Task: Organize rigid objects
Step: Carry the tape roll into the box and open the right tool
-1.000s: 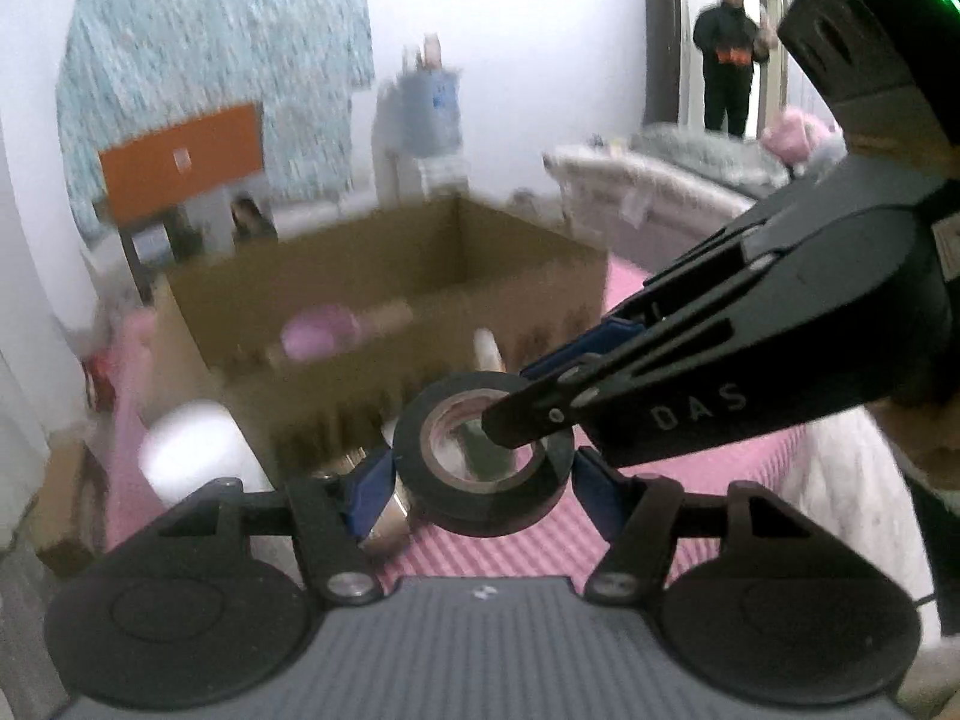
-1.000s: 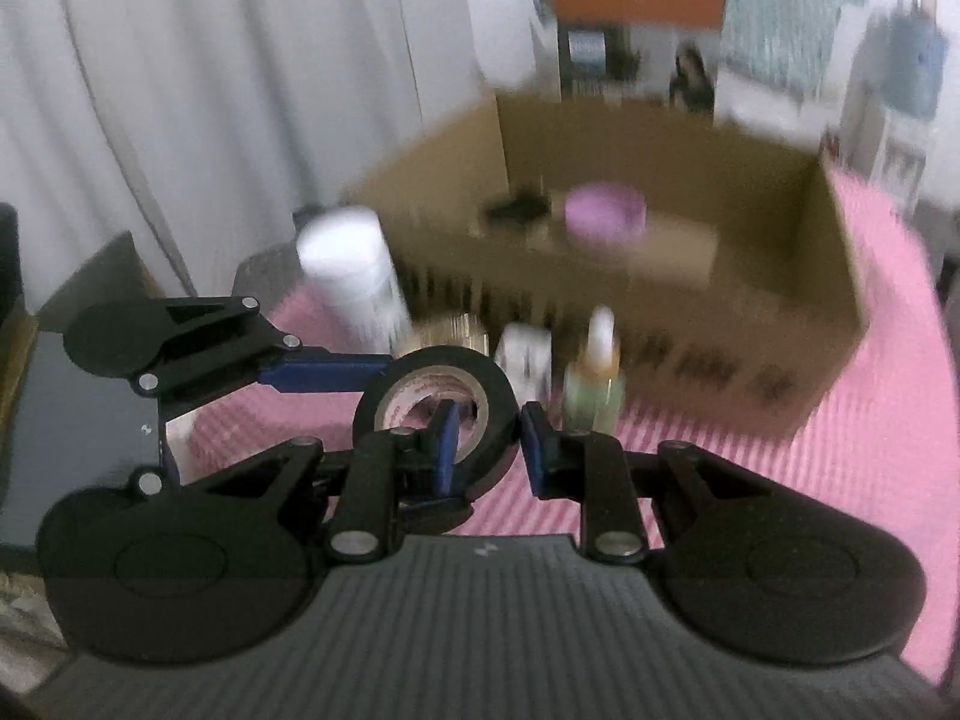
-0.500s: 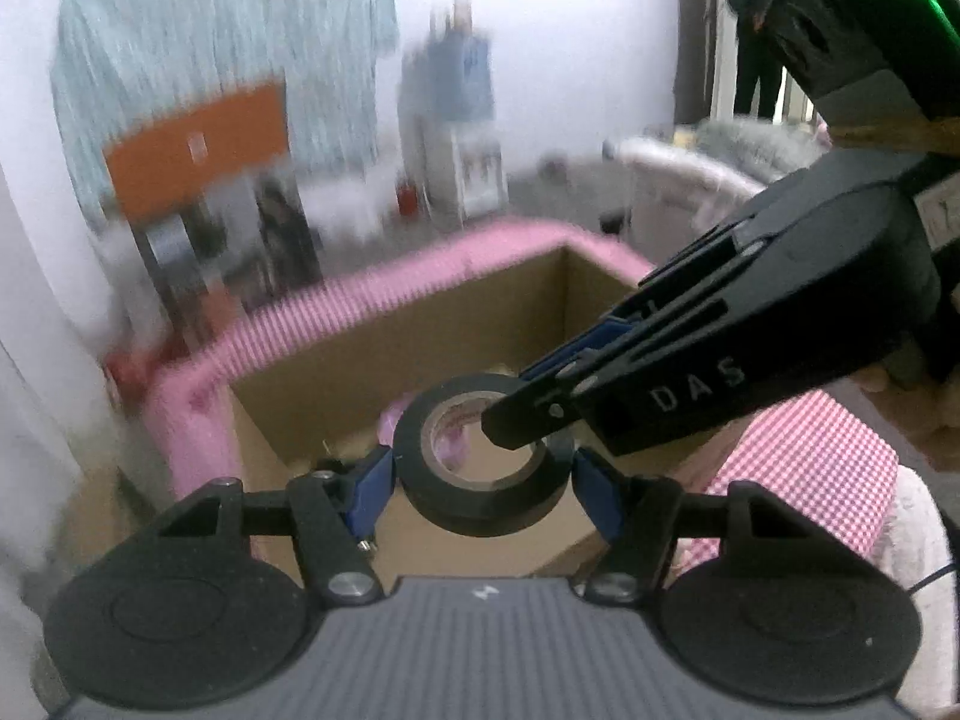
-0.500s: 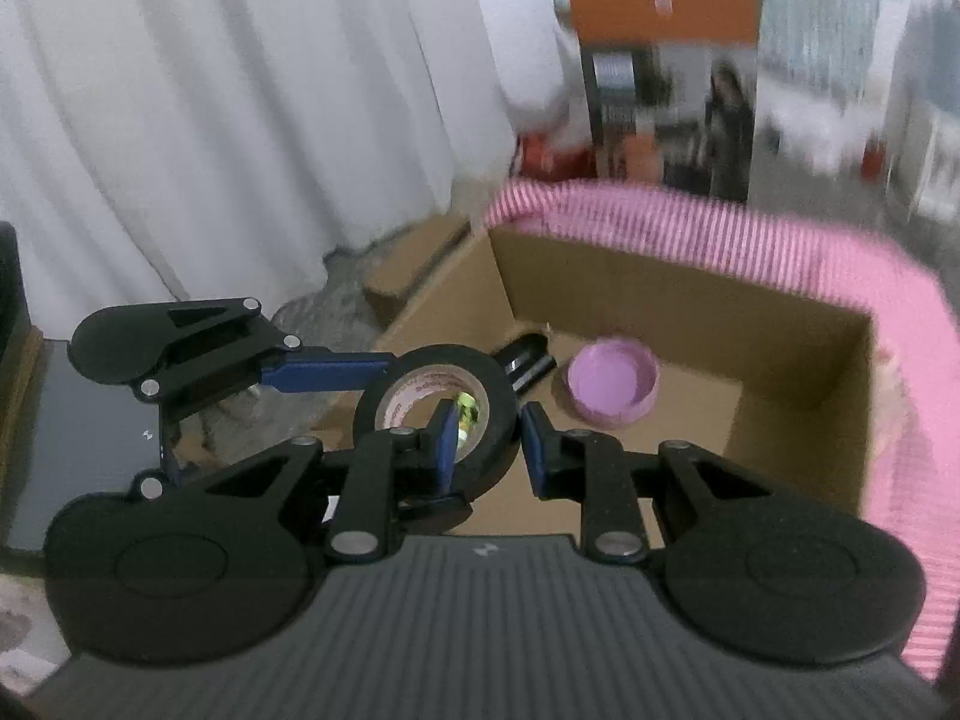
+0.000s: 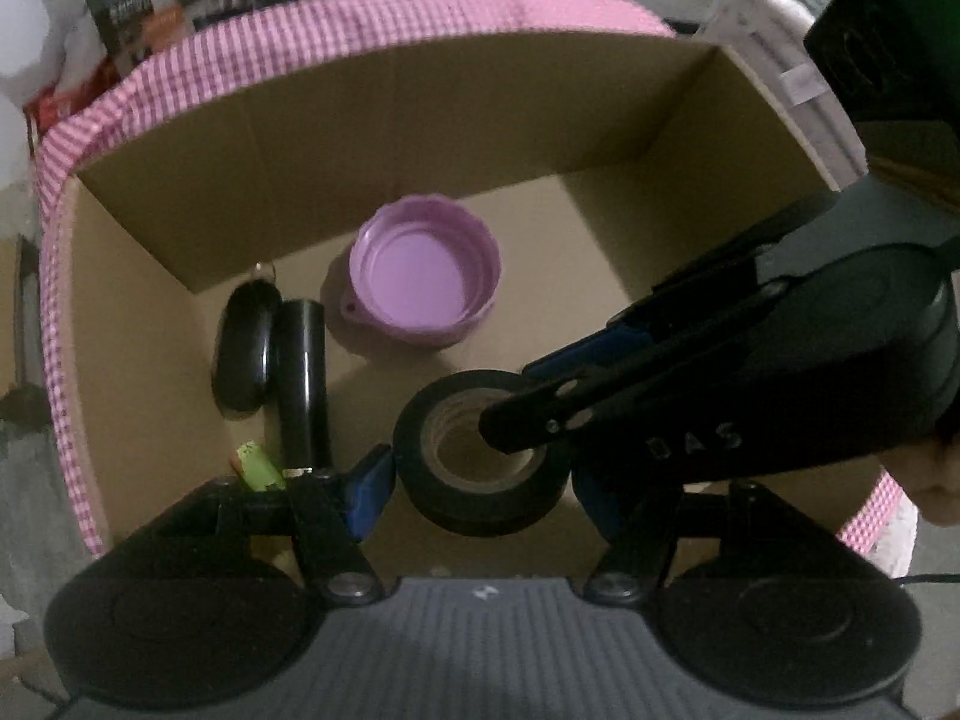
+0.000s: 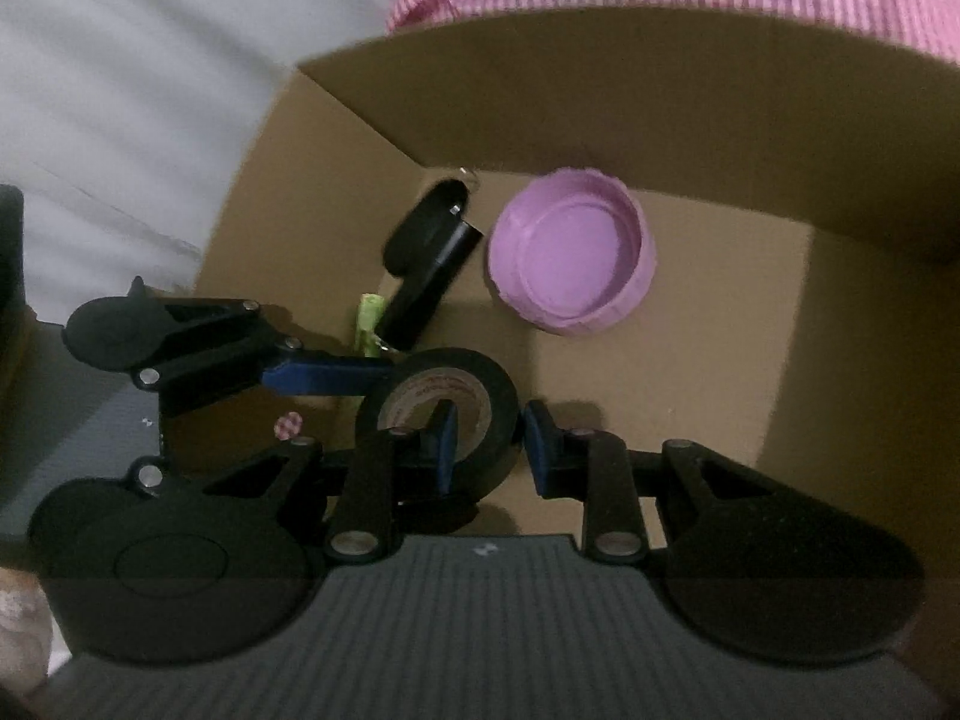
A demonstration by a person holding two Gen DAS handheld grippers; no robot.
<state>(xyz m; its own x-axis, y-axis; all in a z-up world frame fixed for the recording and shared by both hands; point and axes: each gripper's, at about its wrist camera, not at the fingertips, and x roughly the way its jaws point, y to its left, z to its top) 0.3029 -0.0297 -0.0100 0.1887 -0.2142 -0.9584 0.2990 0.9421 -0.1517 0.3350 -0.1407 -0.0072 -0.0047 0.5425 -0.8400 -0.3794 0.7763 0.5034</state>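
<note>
Overhead, both grippers hung above the open cardboard box (image 5: 420,120), sharing one roll of black tape (image 5: 480,456). The right gripper (image 6: 486,438) clamped the roll's wall, one finger through the core and the other outside the ring. The left gripper (image 5: 480,480) straddled the roll with its blue pads (image 5: 369,489) at the sides; whether they pressed it I could not tell. On the box floor lay a purple lid (image 5: 423,276), upturned, and beside it two black items (image 5: 270,348) and a small green piece (image 5: 261,468).
</note>
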